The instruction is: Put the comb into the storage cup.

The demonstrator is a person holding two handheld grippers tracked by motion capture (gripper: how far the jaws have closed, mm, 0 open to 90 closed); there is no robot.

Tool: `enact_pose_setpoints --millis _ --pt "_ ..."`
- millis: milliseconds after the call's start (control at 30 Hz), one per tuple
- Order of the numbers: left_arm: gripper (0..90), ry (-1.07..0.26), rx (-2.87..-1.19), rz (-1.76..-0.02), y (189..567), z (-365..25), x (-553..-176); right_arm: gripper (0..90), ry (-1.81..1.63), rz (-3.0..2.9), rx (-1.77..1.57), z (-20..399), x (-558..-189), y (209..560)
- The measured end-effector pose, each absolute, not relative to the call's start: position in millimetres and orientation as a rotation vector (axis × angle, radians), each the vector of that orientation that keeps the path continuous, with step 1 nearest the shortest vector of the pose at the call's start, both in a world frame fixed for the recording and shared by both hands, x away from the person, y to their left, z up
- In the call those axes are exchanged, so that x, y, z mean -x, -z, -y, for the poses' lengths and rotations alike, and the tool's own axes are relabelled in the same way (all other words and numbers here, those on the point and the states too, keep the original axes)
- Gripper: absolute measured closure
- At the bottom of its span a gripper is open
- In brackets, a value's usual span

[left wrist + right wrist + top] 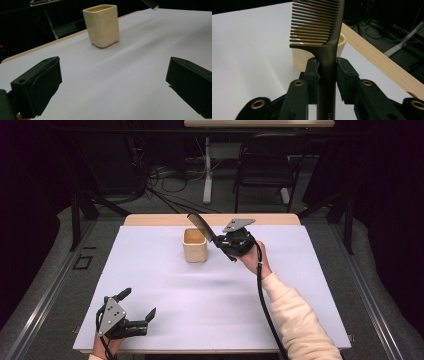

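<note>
Dark brown plastic comb with a long straight handle [325,37], held in the air just above and beside the cream square-sided cup [194,245], teeth end up over the cup's rim. Judged light, stiff, smooth and a bit slippery; thin teeth look like the weak part, so best grip is on the flat handle just below the teeth, which is where it is taken. Right gripper [327,75]: jaws narrowed, both pads clamped on the handle from either side, comb roughly in line with the jaws. Cup stands upright mid-far on the white table sheet [200,305]. Left gripper [137,312]: jaws spread wide, nothing between them, resting near the sheet's near-left corner, well apart from the cup.
</note>
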State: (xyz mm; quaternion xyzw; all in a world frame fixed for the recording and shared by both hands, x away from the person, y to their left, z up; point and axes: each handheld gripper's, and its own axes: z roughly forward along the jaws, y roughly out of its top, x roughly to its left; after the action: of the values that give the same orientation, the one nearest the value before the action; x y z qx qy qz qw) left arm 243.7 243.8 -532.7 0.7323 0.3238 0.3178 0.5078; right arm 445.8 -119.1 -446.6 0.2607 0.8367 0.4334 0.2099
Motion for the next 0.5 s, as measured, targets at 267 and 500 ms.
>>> enact_pose_setpoints --millis 267,500 --pt "0.2 -0.766 -1.768 -0.779 532.7 -243.1 -243.5 71.7 -1.217 -2.309 -0.737 116.7 -450.2 441.6" --pt "0.3 -0.765 -1.768 -0.778 532.9 -243.6 -243.9 71.8 -1.223 -2.301 -0.738 113.1 -454.4 437.8"
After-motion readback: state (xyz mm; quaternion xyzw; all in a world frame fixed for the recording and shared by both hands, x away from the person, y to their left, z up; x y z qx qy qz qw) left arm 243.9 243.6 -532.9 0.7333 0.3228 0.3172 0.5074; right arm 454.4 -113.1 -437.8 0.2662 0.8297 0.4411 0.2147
